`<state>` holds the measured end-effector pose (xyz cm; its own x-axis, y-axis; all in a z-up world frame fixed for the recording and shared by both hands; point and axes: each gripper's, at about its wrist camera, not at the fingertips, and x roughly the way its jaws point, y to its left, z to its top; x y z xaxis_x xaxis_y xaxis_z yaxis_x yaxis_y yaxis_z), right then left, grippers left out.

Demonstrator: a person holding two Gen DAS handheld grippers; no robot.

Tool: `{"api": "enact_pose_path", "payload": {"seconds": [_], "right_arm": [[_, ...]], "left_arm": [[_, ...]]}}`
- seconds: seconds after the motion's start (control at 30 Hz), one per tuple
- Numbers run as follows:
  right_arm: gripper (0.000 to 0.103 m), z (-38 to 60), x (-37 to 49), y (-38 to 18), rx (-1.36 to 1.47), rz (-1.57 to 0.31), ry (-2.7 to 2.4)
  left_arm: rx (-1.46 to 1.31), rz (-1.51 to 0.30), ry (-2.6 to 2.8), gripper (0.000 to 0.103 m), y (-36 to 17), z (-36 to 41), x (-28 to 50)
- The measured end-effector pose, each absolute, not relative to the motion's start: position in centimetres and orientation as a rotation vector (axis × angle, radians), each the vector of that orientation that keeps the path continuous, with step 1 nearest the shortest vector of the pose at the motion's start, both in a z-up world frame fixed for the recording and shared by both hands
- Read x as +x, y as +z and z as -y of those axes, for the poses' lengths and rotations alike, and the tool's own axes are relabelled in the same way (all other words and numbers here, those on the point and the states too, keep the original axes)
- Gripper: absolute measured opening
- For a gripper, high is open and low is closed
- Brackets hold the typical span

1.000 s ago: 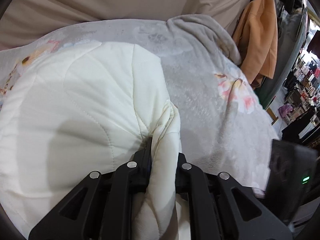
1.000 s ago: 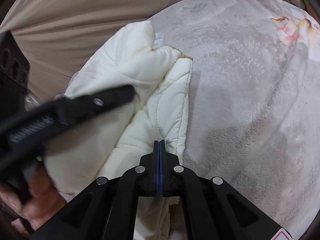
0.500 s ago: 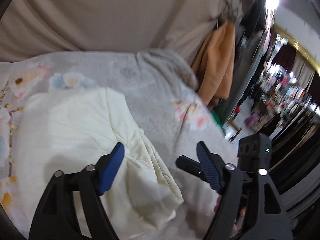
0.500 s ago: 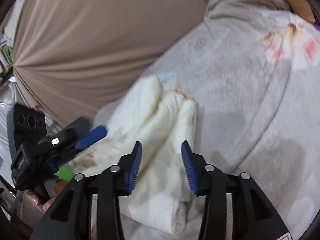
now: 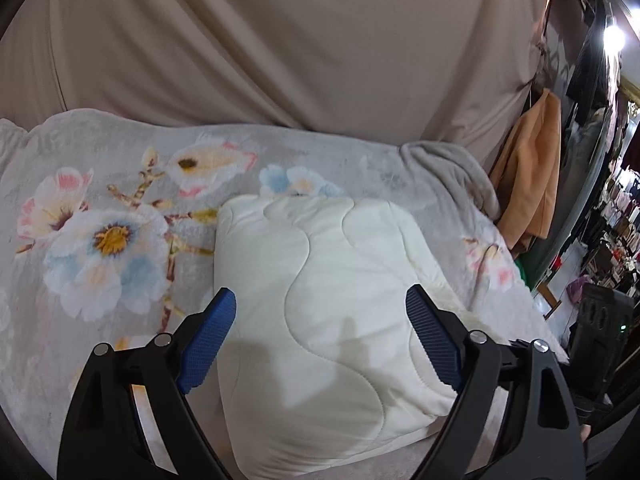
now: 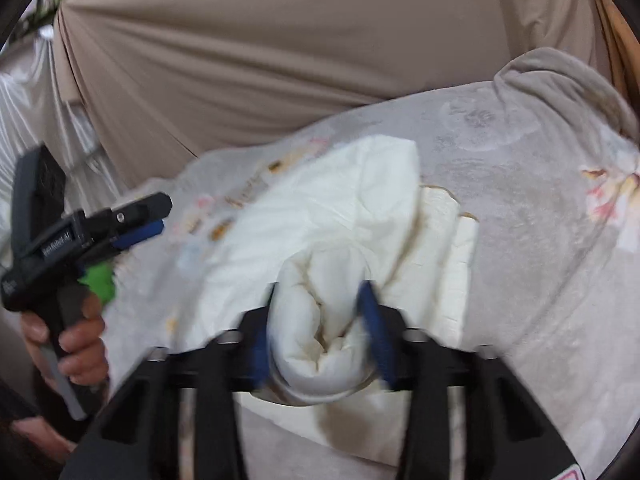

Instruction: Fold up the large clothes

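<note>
A cream quilted garment (image 5: 328,308) lies folded into a thick pad on a grey floral blanket (image 5: 104,240). My left gripper (image 5: 320,340) is open and empty, held above the pad's near half. In the right wrist view the garment (image 6: 352,216) shows its stacked folded edges. My right gripper (image 6: 320,324) has its jaws around a bunched roll of the cream fabric (image 6: 320,320) at the near edge; the view is blurred and the blue pads touch the roll's sides. The left gripper (image 6: 136,220) shows at the left there, held in a hand.
A beige curtain (image 5: 280,48) hangs behind the bed. An orange coat (image 5: 532,168) hangs at the right, with cluttered shop shelves (image 5: 616,216) beyond. A bunched grey blanket fold (image 5: 452,168) lies at the far right corner of the bed.
Both grippers let go of the garment and opened. The left one pulled back and up. The right one then moved in around a bunched roll at the near edge.
</note>
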<state>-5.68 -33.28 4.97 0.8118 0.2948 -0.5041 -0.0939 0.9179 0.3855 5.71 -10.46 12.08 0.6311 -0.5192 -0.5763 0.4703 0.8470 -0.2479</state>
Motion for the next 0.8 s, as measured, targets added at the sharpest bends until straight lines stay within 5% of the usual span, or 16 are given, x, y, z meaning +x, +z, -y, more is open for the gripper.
{"api": "enact_pose_path", "payload": {"seconds": [0.07, 0.53, 0.8], "right_arm": [[0.014, 34.2, -6.8, 4.5, 0.371, -0.579, 0.201], [0.013, 37.5, -8.9, -4.0, 0.529, -0.694, 0.150], [0.025, 37.0, -9.6, 7.0, 0.424, -0.497, 0.087]], "left_arm": [[-0.060, -0.692, -0.586, 0.084, 11.6, 11.2, 5.6], [0.200, -0.733, -0.503, 0.087, 3.1, 15.8, 5.3], [0.153, -0.755, -0.481, 0.087, 3.6, 15.2, 6.0]]}}
